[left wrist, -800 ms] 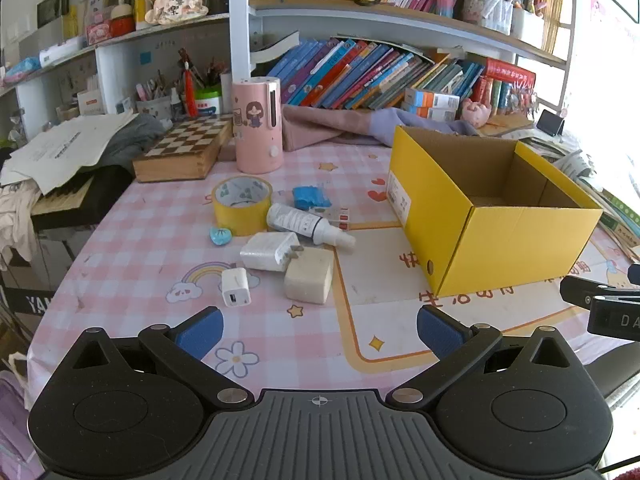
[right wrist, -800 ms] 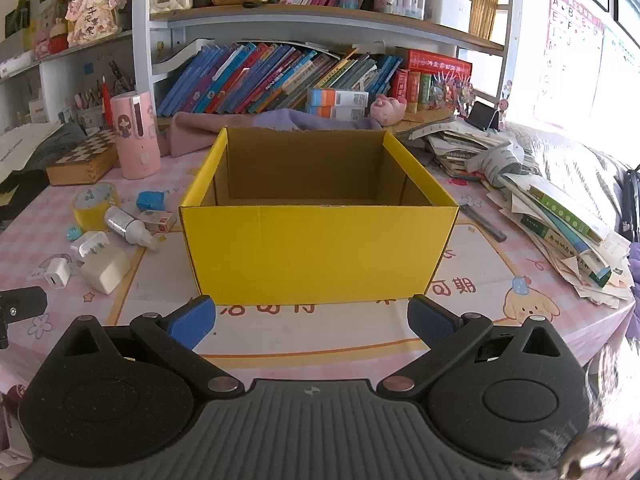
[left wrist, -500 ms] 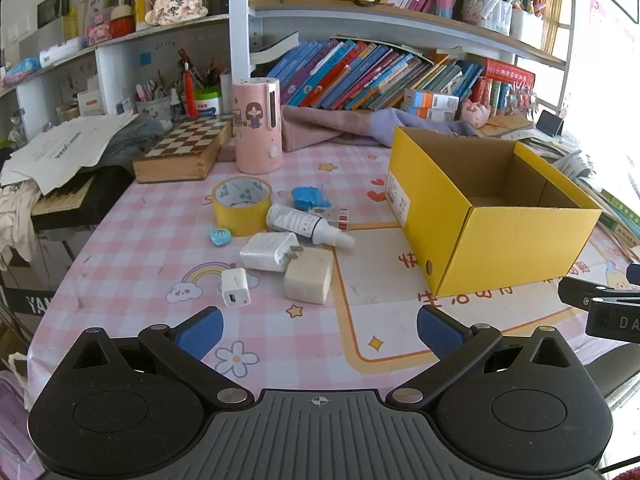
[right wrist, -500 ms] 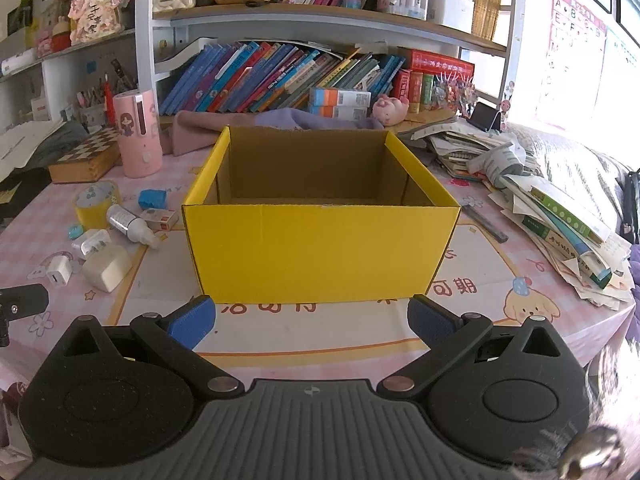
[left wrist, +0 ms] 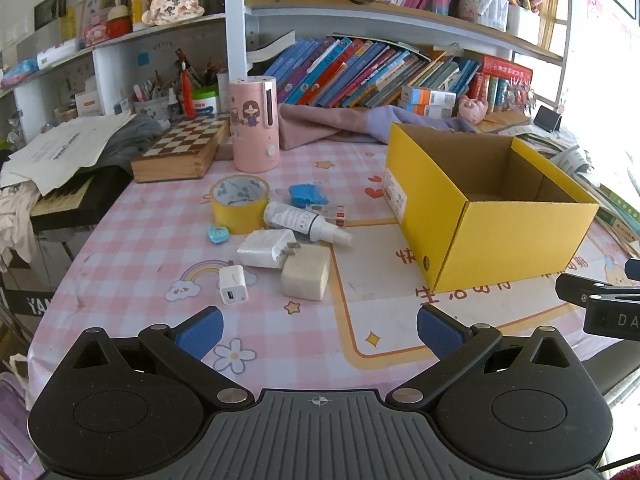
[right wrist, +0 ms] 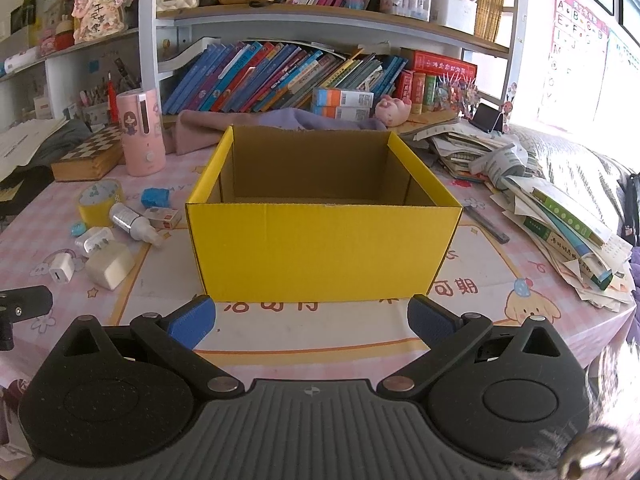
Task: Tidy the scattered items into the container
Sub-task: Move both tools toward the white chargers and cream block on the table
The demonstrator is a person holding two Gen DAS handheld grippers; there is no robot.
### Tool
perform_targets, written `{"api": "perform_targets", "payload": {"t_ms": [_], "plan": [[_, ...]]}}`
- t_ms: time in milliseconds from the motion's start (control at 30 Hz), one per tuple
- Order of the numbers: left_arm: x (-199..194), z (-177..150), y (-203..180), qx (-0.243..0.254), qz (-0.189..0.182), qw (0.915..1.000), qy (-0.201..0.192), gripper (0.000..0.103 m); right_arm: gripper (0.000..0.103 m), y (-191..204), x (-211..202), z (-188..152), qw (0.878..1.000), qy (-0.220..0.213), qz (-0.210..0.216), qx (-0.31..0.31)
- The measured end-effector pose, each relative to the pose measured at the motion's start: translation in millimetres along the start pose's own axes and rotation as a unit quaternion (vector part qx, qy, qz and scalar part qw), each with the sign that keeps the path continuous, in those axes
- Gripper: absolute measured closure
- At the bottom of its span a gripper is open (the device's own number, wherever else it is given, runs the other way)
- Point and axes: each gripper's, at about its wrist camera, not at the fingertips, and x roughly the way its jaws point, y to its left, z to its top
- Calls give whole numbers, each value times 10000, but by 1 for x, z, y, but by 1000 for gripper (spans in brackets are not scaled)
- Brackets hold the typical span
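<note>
1. Left hand-held gripper (left wrist: 318,330): black ribbed body, two round housings, silver screws, blue pads (left wrist: 200,330).
2. Right hand-held gripper (right wrist: 311,320): the same black build, blue pads (right wrist: 430,320), small crosshair mark.

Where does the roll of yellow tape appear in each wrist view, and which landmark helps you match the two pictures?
Left wrist: the yellow tape stands left of centre, in front of the pink canister.
Right wrist: the tape sits at far left, mid-height.
Shared landmark: the yellow box, to the tape's right in both.

Child's study room, crammed bookshelves (right wrist: 280,76), cartoon tablecloth (left wrist: 132,248), alphabet poster (right wrist: 576,40)
</note>
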Motion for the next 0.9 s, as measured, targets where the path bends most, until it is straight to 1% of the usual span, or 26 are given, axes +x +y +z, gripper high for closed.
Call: {"api": "perform_targets", "payload": {"t_ms": [533,733,900], "plan": [[2,-2,0,3,14,10000,24,0,0,2,4,-1,9999,63,66,-54],[8,-5,3,42,-5,9999,104,0,0,6,10,-3,9996,176,184,-139],[11,-6,6,-9,-13,9999,172,0,0,8,12,-1,9993,171,237,-216]]}}
